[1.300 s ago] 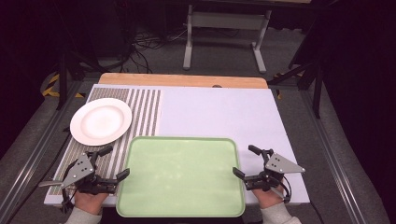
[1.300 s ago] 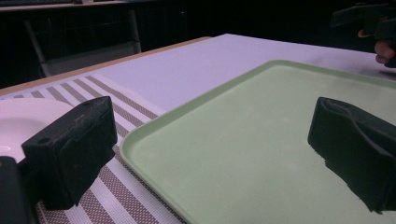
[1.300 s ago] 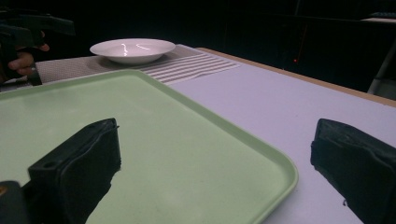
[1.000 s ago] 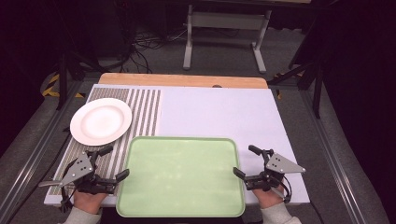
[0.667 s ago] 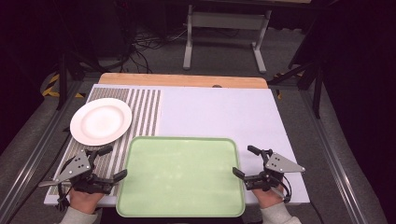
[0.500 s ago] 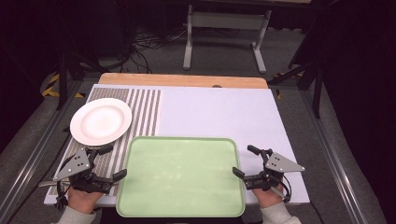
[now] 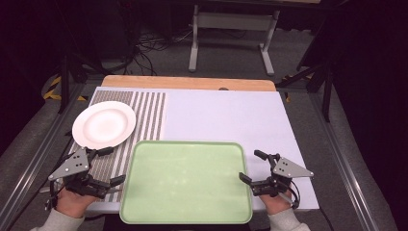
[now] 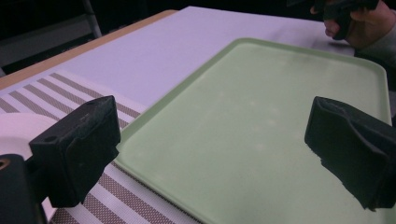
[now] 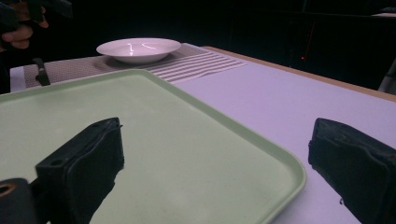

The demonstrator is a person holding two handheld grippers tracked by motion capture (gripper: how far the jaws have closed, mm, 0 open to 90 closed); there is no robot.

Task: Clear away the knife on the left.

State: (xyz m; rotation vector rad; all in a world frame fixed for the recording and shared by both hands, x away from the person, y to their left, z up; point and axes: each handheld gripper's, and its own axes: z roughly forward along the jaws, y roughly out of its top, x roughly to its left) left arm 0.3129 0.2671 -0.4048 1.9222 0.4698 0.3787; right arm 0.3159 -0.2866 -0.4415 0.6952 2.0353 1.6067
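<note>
An empty pale green tray (image 7: 187,180) lies at the table's near edge, also seen as the tray (image 8: 261,135) and the tray (image 9: 154,140). A white plate (image 7: 104,123) rests on the striped mat at the left; the plate (image 9: 138,49) shows far off in the right gripper view. My left gripper (image 7: 109,166) stands open just left of the tray's left rim, its jaws wide apart (image 8: 224,154). At the tray's right rim my right gripper (image 7: 252,166) is open too, jaws spread (image 9: 219,172). Neither holds anything.
A grey-and-white striped mat (image 7: 144,118) covers the left part of the white table top (image 7: 226,115). A wooden strip (image 7: 187,83) runs along the far edge. Beyond it stand a metal stand (image 7: 231,29) and cables on the floor.
My left gripper has drifted slightly left and toward me, away from the tray's left rim. The right gripper, tray and plate have stayed put.
</note>
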